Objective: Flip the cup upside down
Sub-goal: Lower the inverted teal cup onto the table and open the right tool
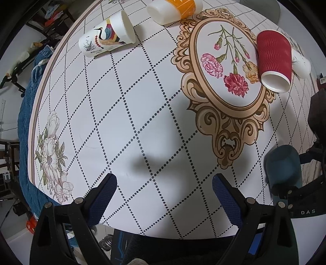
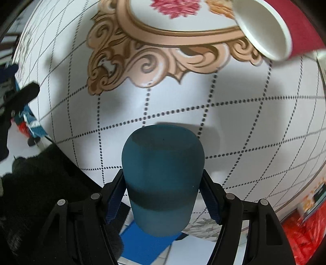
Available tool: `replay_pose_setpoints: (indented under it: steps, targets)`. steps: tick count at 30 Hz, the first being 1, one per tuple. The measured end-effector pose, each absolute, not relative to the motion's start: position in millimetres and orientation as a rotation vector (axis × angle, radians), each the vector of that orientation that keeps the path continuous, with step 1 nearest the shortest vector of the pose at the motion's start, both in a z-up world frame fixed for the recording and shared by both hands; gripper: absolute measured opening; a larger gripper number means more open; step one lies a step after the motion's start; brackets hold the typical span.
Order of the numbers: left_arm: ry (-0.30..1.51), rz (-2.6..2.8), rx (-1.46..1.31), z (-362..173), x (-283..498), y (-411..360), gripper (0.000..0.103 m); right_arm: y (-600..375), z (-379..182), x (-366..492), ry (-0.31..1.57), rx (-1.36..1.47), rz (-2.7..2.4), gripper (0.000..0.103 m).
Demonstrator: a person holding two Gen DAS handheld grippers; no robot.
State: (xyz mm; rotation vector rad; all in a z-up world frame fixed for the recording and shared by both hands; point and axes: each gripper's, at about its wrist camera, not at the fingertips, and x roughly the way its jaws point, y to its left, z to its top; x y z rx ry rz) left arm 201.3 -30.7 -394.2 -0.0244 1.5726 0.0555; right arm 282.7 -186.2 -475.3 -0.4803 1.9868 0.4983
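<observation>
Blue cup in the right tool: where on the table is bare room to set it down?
The widest free patch is the checked cloth between the grey flower print and the gold frame print, ahead of the open left tool. It is crowded at the far edge: crane cup, orange cup, red cup. The right tool holds the blue cup.

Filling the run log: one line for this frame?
right gripper: shut on teal cup, base up | left gripper: open, holding nothing | red cup: on its side

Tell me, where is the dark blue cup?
The dark blue cup sits between the right tongs, near the table's front edge, below the red cup.
</observation>
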Motion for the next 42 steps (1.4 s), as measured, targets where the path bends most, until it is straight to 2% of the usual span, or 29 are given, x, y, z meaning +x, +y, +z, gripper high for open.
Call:
replay_pose_setpoints:
  steps: [2, 10, 12, 13, 14, 23, 32, 38, 42]
  targets:
    - [1.574, 0.059, -0.026, -393.9, 201.8, -31.7, 0.096, -190.9, -469.5, 288.3, 1.968, -0.448, 0.490, 0.086]
    - [1.593, 0.070, -0.032, -400.3, 203.7, -31.2, 0.096, -199.5, -463.3, 311.1, 1.905, -0.403, 0.473, 0.086]
    - [1.592, 0.073, -0.026, -400.0, 203.4, -31.8, 0.096, -201.0, -463.7, 308.9, 1.896, -0.394, 0.474, 0.084]
    - [1.592, 0.075, -0.025, -400.3, 203.3, -31.5, 0.096, -203.7, -457.2, 300.0, 1.891, -0.392, 0.474, 0.080]
    - [1.592, 0.076, -0.023, -400.3, 203.1, -31.6, 0.096, -206.7, -457.3, 298.9, 1.885, -0.398, 0.468, 0.071]
    - [1.593, 0.074, -0.023, -396.5, 202.3, -34.8, 0.096, -240.7, -431.1, 288.1, 1.772, -0.275, 0.449, 0.071]
    - [1.590, 0.071, -0.037, -392.6, 211.3, -41.9, 0.096, -277.4, -378.3, 291.0, 1.461, -0.064, 0.391, 0.071]
    - [1.592, 0.088, -0.035, -393.6, 217.5, -42.8, 0.096, -280.0, -341.6, 259.6, 1.234, 0.025, 0.331, 0.071]
    - [1.592, 0.103, -0.027, -395.4, 219.8, -42.7, 0.096, -261.4, -349.7, 245.9, 1.105, 0.011, 0.307, 0.071]
